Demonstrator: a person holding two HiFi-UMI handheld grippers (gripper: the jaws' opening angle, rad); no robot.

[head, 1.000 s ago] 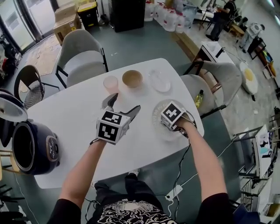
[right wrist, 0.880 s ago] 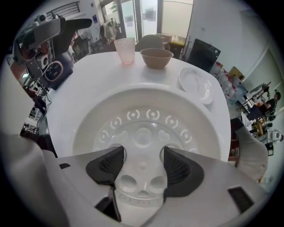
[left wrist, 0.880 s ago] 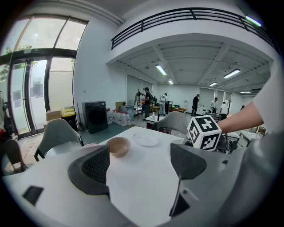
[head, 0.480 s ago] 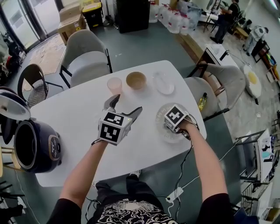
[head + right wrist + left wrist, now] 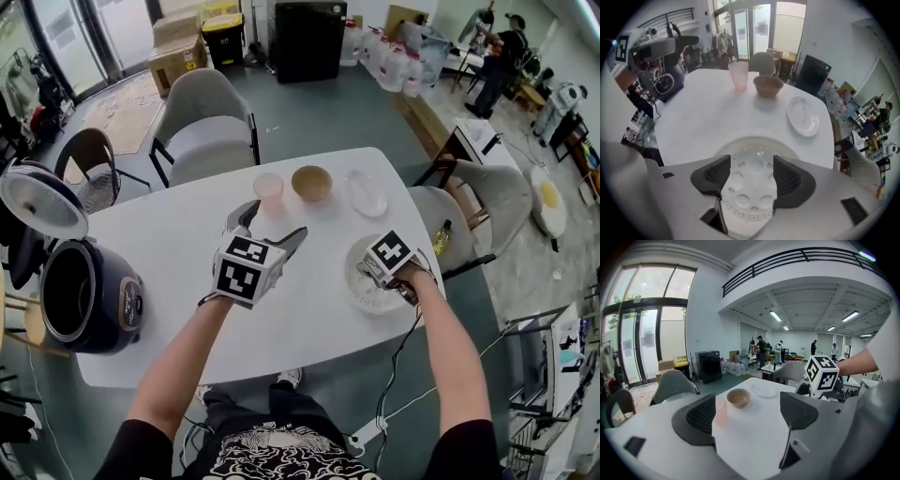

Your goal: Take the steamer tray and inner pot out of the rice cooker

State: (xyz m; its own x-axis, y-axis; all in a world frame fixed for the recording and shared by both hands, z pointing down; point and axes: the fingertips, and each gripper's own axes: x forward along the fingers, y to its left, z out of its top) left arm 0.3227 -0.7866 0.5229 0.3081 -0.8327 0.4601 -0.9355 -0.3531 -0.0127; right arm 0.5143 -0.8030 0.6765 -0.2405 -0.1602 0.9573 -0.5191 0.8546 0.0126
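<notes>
Head view, tray: steamer tray lay flat on white table, right side near the front edge, perforated face up; round, no long axis.
Right gripper: right gripper pointed steeply down over tray's middle, jaws about half apart, pads clear of tray, nothing gripped.
Left gripper: left gripper over table centre, jaws wide apart, only bare tabletop between them.
Cooker: rice cooker at table's left end, lid raised, well apart from tray.
Inner pot: could not be made out in cooker's dark opening.
In the way: left gripper sat between tray and cooker.
Around: pink cup, brown bowl, clear plate in a row along far edge; grey chair behind.
</notes>
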